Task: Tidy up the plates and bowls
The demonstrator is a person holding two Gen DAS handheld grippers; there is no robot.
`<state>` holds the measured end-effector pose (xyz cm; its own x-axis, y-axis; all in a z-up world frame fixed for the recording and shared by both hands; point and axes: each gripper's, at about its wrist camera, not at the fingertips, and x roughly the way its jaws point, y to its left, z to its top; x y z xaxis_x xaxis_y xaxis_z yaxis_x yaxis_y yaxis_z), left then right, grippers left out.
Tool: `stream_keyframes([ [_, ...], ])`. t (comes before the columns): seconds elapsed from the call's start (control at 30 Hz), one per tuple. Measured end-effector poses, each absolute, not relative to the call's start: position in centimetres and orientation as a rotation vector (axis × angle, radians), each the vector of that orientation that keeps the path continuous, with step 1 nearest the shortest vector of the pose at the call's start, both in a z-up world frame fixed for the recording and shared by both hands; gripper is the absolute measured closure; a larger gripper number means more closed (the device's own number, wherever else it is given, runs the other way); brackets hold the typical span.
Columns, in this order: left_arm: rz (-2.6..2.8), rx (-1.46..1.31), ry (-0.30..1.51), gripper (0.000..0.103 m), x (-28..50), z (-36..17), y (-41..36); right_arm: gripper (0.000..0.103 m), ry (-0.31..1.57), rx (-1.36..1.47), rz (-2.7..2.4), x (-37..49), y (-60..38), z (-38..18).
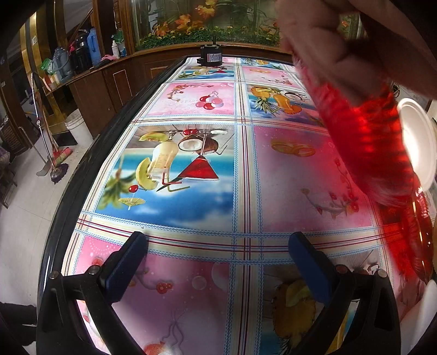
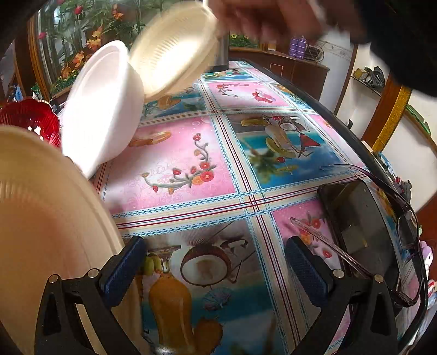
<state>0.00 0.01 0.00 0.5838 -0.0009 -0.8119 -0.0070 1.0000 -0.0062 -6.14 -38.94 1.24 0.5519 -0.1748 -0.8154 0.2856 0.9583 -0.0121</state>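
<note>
In the left wrist view my left gripper (image 1: 218, 262) is open and empty, low over the patterned tablecloth (image 1: 191, 213). At the upper right a person's hand (image 1: 327, 46) holds a blurred red translucent bowl (image 1: 363, 142) in the air. Behind it is a white plate (image 1: 418, 136), and below it more red glassware (image 1: 418, 232). My right gripper (image 2: 215, 267) is also open and empty. Beside its left finger lies a cream plate (image 2: 41, 204). A white bowl (image 2: 101, 109) stands tilted, a red bowl (image 2: 32, 120) sits behind it, and a hand (image 2: 267, 19) holds a blurred cream ribbed bowl (image 2: 174, 49) aloft.
A black phone (image 2: 355, 224) and a pair of glasses (image 2: 404, 232) lie by the table's right edge. A small dark motor (image 1: 211, 56) stands at the table's far end. Brooms (image 1: 52, 153) and a white bucket (image 1: 77, 127) are on the floor to the left.
</note>
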Motion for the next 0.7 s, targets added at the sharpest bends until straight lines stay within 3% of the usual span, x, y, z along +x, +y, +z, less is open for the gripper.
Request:
stream_keyframes([
  [0.7,0.003,-0.009,0.947,0.000,0.15,-0.08,-0.08,0.001,0.947,0.127,-0.273,-6.08,-38.88,1.36],
])
